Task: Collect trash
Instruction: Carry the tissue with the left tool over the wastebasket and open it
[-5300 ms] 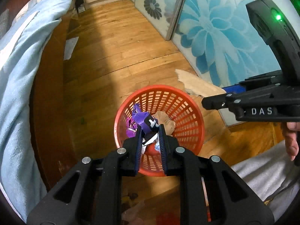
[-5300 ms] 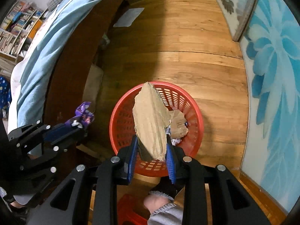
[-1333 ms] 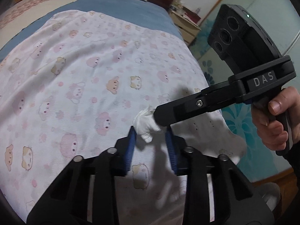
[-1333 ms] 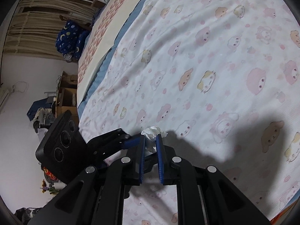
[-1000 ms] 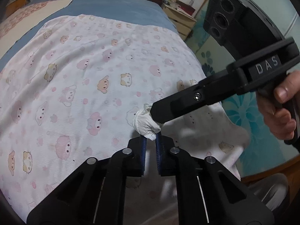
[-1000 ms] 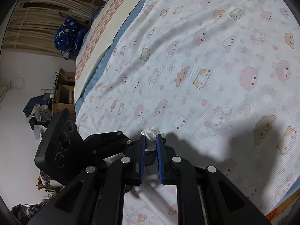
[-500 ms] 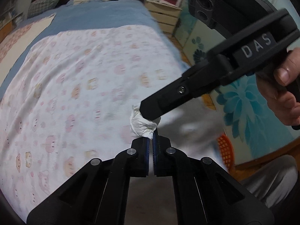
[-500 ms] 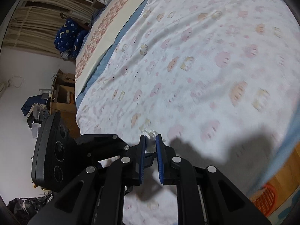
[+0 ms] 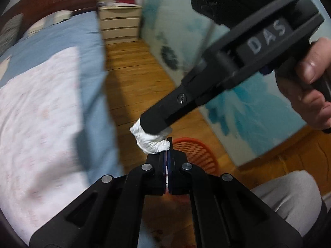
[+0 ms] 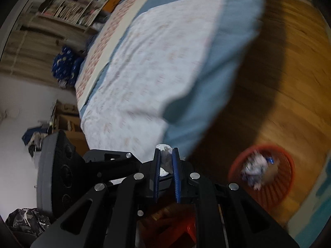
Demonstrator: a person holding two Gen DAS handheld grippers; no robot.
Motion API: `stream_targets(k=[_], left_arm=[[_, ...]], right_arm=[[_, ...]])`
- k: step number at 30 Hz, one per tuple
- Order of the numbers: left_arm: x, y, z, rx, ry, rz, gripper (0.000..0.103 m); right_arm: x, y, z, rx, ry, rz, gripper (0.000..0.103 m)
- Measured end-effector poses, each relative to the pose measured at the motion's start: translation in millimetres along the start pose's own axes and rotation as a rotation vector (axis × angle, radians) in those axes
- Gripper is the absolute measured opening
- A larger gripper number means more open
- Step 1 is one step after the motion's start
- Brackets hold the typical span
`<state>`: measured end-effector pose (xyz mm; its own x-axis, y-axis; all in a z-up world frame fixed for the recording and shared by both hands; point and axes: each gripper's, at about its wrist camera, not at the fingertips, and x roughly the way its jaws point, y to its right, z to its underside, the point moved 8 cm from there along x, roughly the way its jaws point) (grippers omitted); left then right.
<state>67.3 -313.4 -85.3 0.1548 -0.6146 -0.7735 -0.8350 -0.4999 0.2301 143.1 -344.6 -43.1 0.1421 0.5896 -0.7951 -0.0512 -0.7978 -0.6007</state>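
Observation:
A crumpled white tissue (image 9: 150,141) hangs in the air between both grippers. My left gripper (image 9: 166,144) is shut, its pads pinching a thin corner of the tissue. My right gripper (image 9: 155,124) comes in from the upper right, held by a hand (image 9: 310,95), and is shut on the tissue's top. In the right wrist view the tissue (image 10: 165,152) sits between the blue pads of my right gripper (image 10: 166,153), with the left gripper (image 10: 115,165) alongside on the left. A red mesh basket (image 9: 196,155), (image 10: 275,188) with trash in it stands on the floor below and ahead.
The bed (image 9: 41,113) with a patterned sheet and a blue blanket fills the left side. Wooden floor (image 9: 132,66) runs between the bed and a sliding door with blue flowers (image 9: 248,103). A drawer unit (image 9: 120,24) stands at the back. A grey-trousered knee (image 9: 285,192) is at the lower right.
Both grippers have swung with the tissue off the bed towards the floor, and the red basket has come into view. The left jaws have shut on the tissue's corner.

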Motion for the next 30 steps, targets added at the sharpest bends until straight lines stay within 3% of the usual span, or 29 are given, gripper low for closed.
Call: stream_targets(k=[8,14,21,28,30], left_arm=[[74.8,95.6,12.9,0.123,-0.128,0.087,0.001],[126.4,121.4,46.0,0.167,-0.238,0.113,0.001],[181.2,117.3,92.6,0.146,-0.385,0.077,0.001],[180.4,124.4,90.5,0.137,-0.386,0.057,0.001],[178.8,126.5,93.3,0.134,-0.391,0.051,0.001]], right_arm=[[-44.4,107.2,94.0,0.161,0.058,0.010,0.013],[-35.9,177.7,149.9,0.274,0.060,-0.020,0.013],[16.4,230.3,185.3,0.375,0.022,-0.035,0.013],[33.5,248.7,191.9,0.434,0.055,-0.065,0.016],[34.4,250.6,190.4,0.442,0.060,-0.055,0.026]])
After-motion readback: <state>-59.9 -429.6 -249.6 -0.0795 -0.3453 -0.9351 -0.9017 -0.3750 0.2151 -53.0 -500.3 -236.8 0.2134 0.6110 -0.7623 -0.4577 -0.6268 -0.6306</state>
